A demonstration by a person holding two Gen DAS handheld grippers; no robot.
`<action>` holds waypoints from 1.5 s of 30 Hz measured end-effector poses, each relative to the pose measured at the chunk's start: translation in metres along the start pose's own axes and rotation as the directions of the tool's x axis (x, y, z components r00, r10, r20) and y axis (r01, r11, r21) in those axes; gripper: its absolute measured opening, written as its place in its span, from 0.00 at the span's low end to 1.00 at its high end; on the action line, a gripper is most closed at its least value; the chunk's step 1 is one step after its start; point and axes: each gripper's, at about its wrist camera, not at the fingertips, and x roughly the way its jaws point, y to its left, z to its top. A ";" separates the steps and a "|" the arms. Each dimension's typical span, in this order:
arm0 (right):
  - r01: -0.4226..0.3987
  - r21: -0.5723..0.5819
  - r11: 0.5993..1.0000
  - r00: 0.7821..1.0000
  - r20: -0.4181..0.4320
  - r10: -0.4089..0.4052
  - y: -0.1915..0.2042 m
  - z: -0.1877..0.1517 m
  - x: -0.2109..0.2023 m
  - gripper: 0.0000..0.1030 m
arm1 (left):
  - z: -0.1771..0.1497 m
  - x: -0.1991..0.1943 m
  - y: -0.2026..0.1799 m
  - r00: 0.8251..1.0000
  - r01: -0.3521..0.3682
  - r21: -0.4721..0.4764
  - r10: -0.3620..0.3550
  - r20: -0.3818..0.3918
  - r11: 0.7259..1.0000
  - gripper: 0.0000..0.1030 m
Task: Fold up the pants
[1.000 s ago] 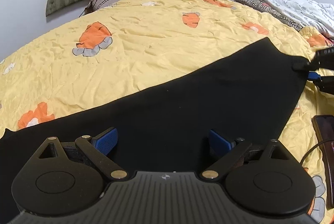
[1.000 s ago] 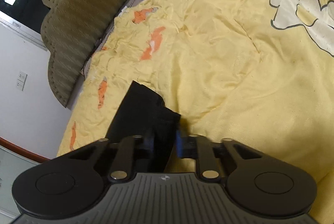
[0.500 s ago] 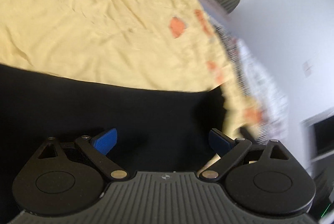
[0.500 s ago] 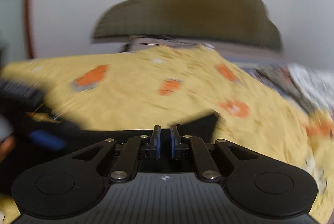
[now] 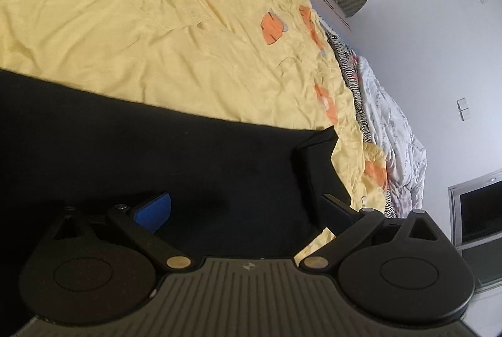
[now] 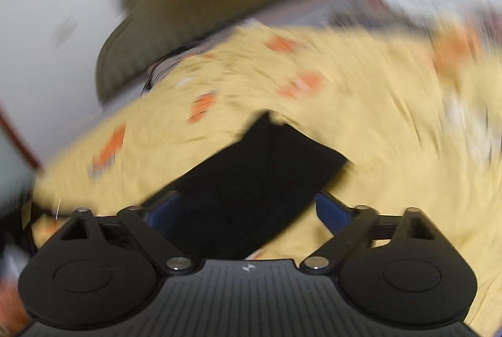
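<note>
- The black pants (image 5: 157, 148) lie flat across the yellow bedspread (image 5: 157, 32), filling the lower left of the left wrist view, one corner folded up at their right end.
- The left gripper (image 5: 248, 208) hovers over the dark cloth with its fingers (image 5: 153, 210) spread wide, released, nothing pinched between them.
- Beyond the spread, to the right, a white quilt (image 5: 389, 130) is bunched along the bed's edge.
- Over to the blurred right wrist view: the pants (image 6: 260, 180) show as a dark slab on the bedspread (image 6: 376, 117), the olive headboard (image 6: 194, 23) behind.
- The right gripper (image 6: 248, 208) has just been opening; its blue fingers (image 6: 329, 210) stand well apart, released, the cloth lying below and between them, ungripped.
</note>
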 end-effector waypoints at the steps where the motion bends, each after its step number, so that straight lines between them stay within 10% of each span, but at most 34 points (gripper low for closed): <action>1: -0.017 0.082 0.996 0.999 -0.037 0.021 -0.017 0.006 0.005 0.92 | -0.001 -0.002 0.001 1.000 0.001 -0.001 -0.001 -0.004 1.000 0.99; 4: 0.018 0.082 0.997 0.990 -0.143 -0.006 -0.019 0.005 0.017 0.92 | -0.002 -0.006 0.003 1.000 -0.018 -0.005 0.018 -0.001 1.000 0.99; 7: 0.159 -0.285 0.945 0.982 -0.050 -0.180 0.038 -0.013 0.023 0.91 | -0.004 -0.011 -0.002 1.000 -0.027 0.012 0.027 0.014 1.000 0.99; 11: 0.344 -0.734 0.585 0.933 0.198 -0.301 0.113 -0.051 0.047 0.91 | -0.009 -0.015 -0.011 0.999 -0.043 0.053 0.041 0.027 0.998 0.99; 14: 0.354 -0.813 0.462 0.918 0.207 -0.339 0.123 -0.057 0.082 0.91 | -0.009 -0.015 -0.012 0.998 -0.056 0.057 0.054 0.035 0.997 0.99; 16: 0.444 -0.802 0.399 0.866 0.270 -0.420 0.114 -0.052 0.093 0.91 | -0.010 -0.018 -0.010 0.998 -0.059 0.051 0.058 0.031 0.997 0.98; 18: 0.531 -0.720 0.447 0.823 0.313 -0.473 0.097 -0.033 0.085 0.91 | -0.011 -0.023 -0.007 0.997 -0.063 0.063 0.061 0.038 0.996 0.99; 20: 0.537 -0.576 0.617 0.835 0.263 -0.483 0.070 -0.011 0.058 0.91 | -0.011 -0.028 -0.006 0.994 -0.095 0.079 0.090 0.062 0.992 0.99; 22: 0.467 -0.401 0.788 0.884 0.198 -0.423 0.039 0.004 0.023 0.91 | -0.010 -0.030 -0.006 0.991 -0.116 0.084 0.109 0.078 0.990 0.99; 25: 0.131 -0.051 0.990 0.991 0.037 -0.129 -0.010 0.020 -0.006 0.91 | -0.009 -0.027 -0.008 0.994 -0.093 0.075 0.089 0.056 0.993 0.99; 29: -0.146 0.343 0.928 0.980 -0.075 0.182 -0.058 0.016 0.014 0.91 | -0.013 -0.025 -0.012 0.997 -0.073 0.079 0.071 0.033 0.994 0.99; 36: -0.225 0.422 0.878 0.970 0.009 0.244 -0.076 0.009 0.041 0.91 | -0.014 -0.027 -0.015 0.993 -0.111 0.096 0.106 0.058 0.989 0.99; 40: -0.203 0.348 0.915 0.979 0.038 0.202 -0.073 0.016 0.052 0.83 | -0.014 -0.025 -0.018 0.993 -0.108 0.098 0.104 0.053 0.989 0.99; 45: -0.108 0.382 0.918 0.989 -0.050 0.137 -0.084 0.026 0.073 0.11 | -0.015 -0.022 -0.019 0.993 -0.113 0.104 0.109 0.045 0.988 0.98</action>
